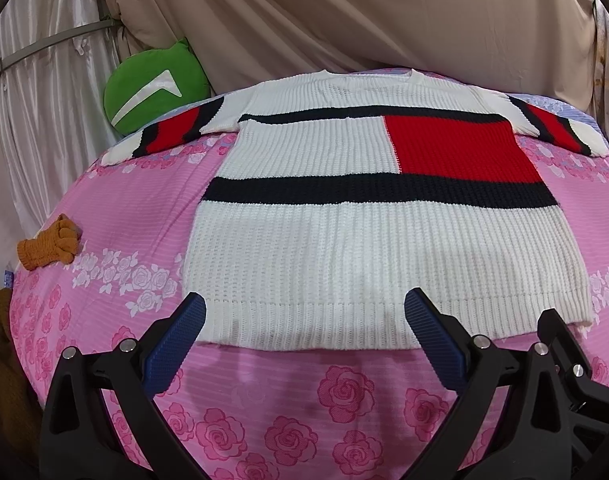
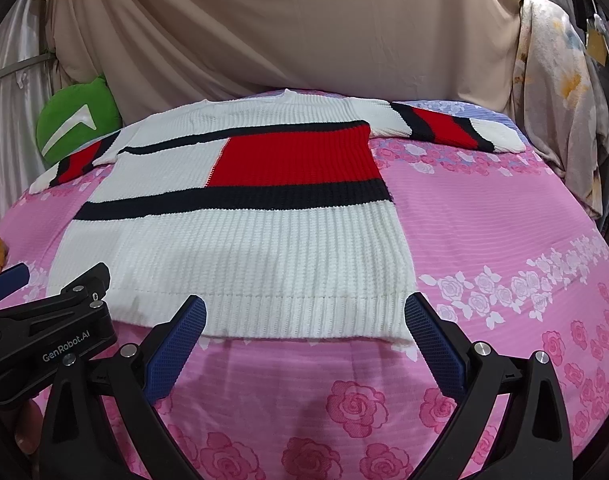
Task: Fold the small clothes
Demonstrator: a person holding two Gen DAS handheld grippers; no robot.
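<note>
Two grippers side by side, low over the pink rose bed cover [image 1: 264, 400], both with jaws wide apart and holding nothing. Left gripper [image 1: 306, 300] pointed at the left part of the bottom edge of the sweater [image 1: 344, 240]. Right gripper [image 2: 305, 302] pointed at the right part of that same edge, with its outer finger just beside the right bottom corner.

Sweater flat on the bed cover, straight ahead of both grippers. White knit with dark stripes and a big red square. Bottom edge near, neck far away, so long way running from the grippers to the back. Sleeves stuck out to the left and right, well apart from both grippers. Not folded yet, by the look of it.

Probably a grab at the bottom edge or a sleeve next, with each gripper about as near to its own side.

No boxes or baskets in sight. Just a green cushion [image 1: 156, 92] at the back left and an orange glove [image 1: 52, 244] on the left side.
</note>
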